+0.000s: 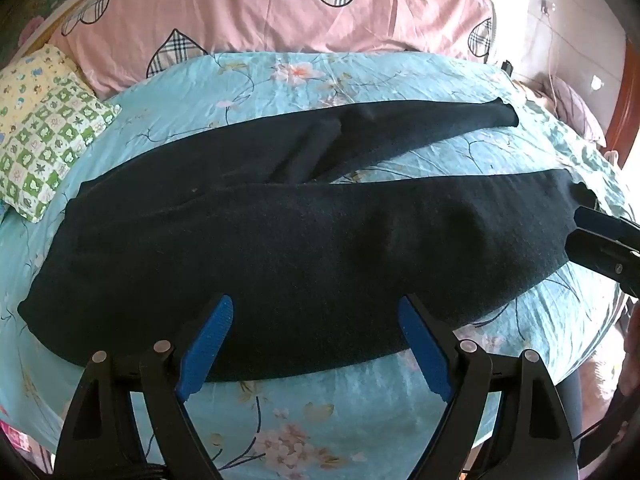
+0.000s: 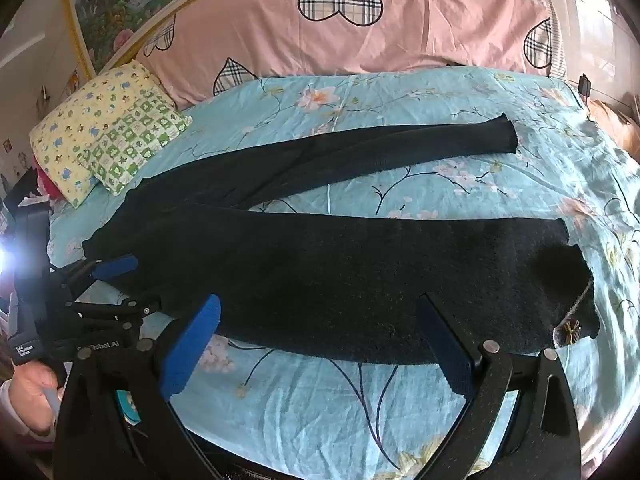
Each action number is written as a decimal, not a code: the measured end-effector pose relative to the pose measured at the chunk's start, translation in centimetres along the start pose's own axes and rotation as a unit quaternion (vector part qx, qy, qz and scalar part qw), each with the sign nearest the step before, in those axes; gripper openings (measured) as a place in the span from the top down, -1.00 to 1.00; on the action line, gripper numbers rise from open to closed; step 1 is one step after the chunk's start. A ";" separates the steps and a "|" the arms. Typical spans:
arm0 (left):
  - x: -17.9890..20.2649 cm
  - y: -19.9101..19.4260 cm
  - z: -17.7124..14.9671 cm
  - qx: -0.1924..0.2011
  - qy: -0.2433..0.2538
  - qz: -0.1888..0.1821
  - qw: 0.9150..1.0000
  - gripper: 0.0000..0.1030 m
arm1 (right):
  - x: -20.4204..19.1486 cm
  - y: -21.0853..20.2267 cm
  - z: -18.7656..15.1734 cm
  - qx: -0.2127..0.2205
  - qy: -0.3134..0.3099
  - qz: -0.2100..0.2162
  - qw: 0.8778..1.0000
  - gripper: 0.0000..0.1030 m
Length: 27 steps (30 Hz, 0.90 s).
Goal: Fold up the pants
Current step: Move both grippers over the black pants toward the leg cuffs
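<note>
Left wrist view. Item: pants (image 1: 280, 248), black, knitted-looking cloth, lying flat and lengthwise across the blue floral bedsheet (image 1: 320, 412). Waist end lies to the left, near the green-and-yellow checked pillow (image 1: 44, 128). The two legs run right and part into a narrow V; the far leg ends in a cuff well toward the sheet's right side, the near leg is broad and reaches the right edge of the picture. My left gripper (image 1: 316, 312) hangs over the near edge of the pants, released, jaws spread wide, blue pads either side with nothing pinched. My right gripper (image 1: 600, 240) shows at the near leg's end; from here I cannot tell how its jaws stand. Bare sheet lies between the pants and me.

Right wrist view. Same pants (image 2: 340, 280), near leg filling the middle, its right end bearing a small tag on a string (image 2: 570, 330). The far leg lies thinner beyond it, a wedge of sheet (image 2: 320, 408) between them. My right gripper (image 2: 320, 312) is unclenched, jaws wide, over the near leg's lower edge, grasping nothing. The left gripper (image 2: 116, 284) sits by the waist end, below the pillow (image 2: 108, 132). The pink heart-print duvet (image 2: 360, 28) lies well beyond the pants. Open sheet lies right of the cuffs.
</note>
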<state>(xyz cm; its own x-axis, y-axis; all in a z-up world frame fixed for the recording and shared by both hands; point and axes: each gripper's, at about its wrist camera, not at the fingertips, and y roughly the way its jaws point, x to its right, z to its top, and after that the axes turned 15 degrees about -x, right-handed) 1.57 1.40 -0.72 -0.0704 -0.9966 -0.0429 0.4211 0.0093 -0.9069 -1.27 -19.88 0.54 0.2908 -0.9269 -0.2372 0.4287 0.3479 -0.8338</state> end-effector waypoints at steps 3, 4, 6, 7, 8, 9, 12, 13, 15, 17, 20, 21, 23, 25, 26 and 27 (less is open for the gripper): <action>-0.1 0.0 0.1 -0.002 0.000 0.000 1.000 -0.66 | 0.0 0.0 0.0 0.000 0.001 0.001 1.000 -0.91; -0.1 0.0 0.1 -0.002 -0.001 0.000 1.000 -0.66 | 0.0 0.0 0.1 -0.001 0.000 0.000 1.000 -0.91; -0.1 0.0 0.1 -0.003 0.000 -0.001 1.000 -0.66 | 0.1 0.1 0.2 -0.001 -0.001 0.002 1.000 -0.91; -0.2 0.0 0.2 -0.003 0.001 -0.001 1.000 -0.66 | 0.1 0.2 0.2 -0.002 0.000 0.002 1.000 -0.91; -0.2 0.0 0.2 -0.004 0.001 -0.001 1.000 -0.66 | 0.0 0.2 0.1 -0.002 0.000 0.002 1.000 -0.91; -0.2 0.0 0.2 -0.004 0.001 0.000 1.000 -0.66 | 0.0 0.2 0.1 -0.002 -0.001 0.002 1.000 -0.91; -0.2 0.0 0.3 -0.005 0.003 0.000 1.000 -0.66 | -0.1 0.1 0.2 0.000 -0.002 0.000 1.000 -0.91; -0.2 0.1 0.3 -0.005 0.003 0.000 1.000 -0.66 | -0.1 0.1 0.2 0.000 -0.003 -0.001 1.000 -0.91; -0.2 0.1 0.3 -0.006 0.004 0.000 1.000 -0.66 | 0.0 0.1 0.2 0.000 -0.002 -0.001 1.000 -0.91; -0.1 0.1 0.3 -0.007 0.005 0.000 1.000 -0.66 | 0.0 0.1 0.2 -0.001 -0.002 0.001 1.000 -0.91; -0.1 0.1 0.3 -0.008 0.007 -0.002 1.000 -0.66 | 0.1 0.2 0.3 -0.002 -0.002 0.001 1.000 -0.91; -0.1 0.1 0.3 -0.008 0.008 -0.002 1.000 -0.66 | 0.2 0.2 0.4 -0.002 -0.002 0.001 1.000 -0.91; -0.2 0.1 0.4 -0.009 0.009 -0.003 1.000 -0.66 | 0.4 0.2 0.5 -0.002 -0.001 0.001 1.000 -0.91; -0.2 0.1 0.6 -0.009 0.009 -0.003 1.000 -0.66 | 0.7 0.0 0.3 -0.002 -0.001 0.002 1.000 -0.91; -0.2 0.1 0.6 -0.009 0.009 -0.003 1.000 -0.66 | 0.7 0.0 0.3 -0.002 -0.001 0.004 1.000 -0.91; -0.2 0.1 0.6 -0.009 0.009 -0.003 1.000 -0.66 | 0.4 0.1 0.4 -0.002 -0.001 0.005 1.000 -0.91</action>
<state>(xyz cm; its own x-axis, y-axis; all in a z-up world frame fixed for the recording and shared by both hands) 2.14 1.60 -0.57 -0.0897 -0.9950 -0.0443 0.4039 0.0043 -0.9148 -0.75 -20.14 0.56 0.2961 -0.9233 -0.2448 0.4226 0.3565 -0.8332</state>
